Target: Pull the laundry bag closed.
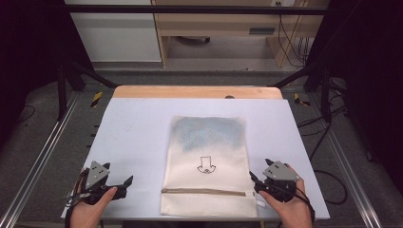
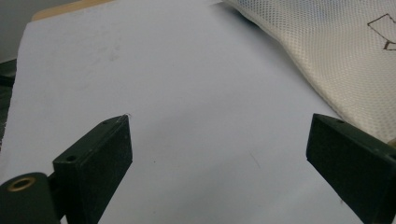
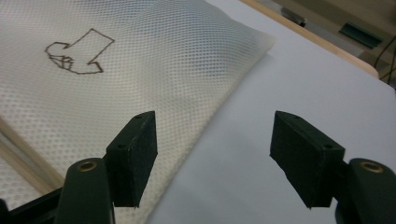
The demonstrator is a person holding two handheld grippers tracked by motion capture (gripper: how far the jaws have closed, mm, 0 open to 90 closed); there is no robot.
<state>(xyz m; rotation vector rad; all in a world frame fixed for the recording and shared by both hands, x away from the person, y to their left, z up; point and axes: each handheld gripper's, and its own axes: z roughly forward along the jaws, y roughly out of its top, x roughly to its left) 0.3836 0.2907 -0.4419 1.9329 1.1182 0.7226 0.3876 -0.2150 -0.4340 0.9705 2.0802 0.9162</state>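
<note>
Cream mesh is what you're dealing with: a flat laundry-style mesh bag (image 1: pixel 205 164) lying in the middle of the bench (image 1: pixel 138 133), closer to your edge than the far one. Its long axis runs straight away from you, near end to far end. The zipper (image 1: pixel 203 192) crosses the short way near your end, and the little drawn arrow (image 1: pixel 206 165) on the front points back toward you, at that zipper. Something bluish shows through the weave in the far half, but you can't really tell what it is.

Texture-wise it's a fine, dotted, soft-looking net with rounded corners, lying slightly puffed rather than dead flat. The bench top is a smooth pale sheet with a strip of wood showing along the far edge.

Your left tool (image 1: pixel 127 181) sits near the front left corner, well apart from the bag's left edge, jaws spread wide with only bare bench between them. Your right tool (image 1: pixel 252 176) is just beside the bag's right edge down by the zipper end, jaws also apart and holding nothing; in the right gripper view one jaw sits over the mesh and the other over bare bench.

Room-wise you've got plenty of open surface on both sides of the bag and beyond its far end.
</note>
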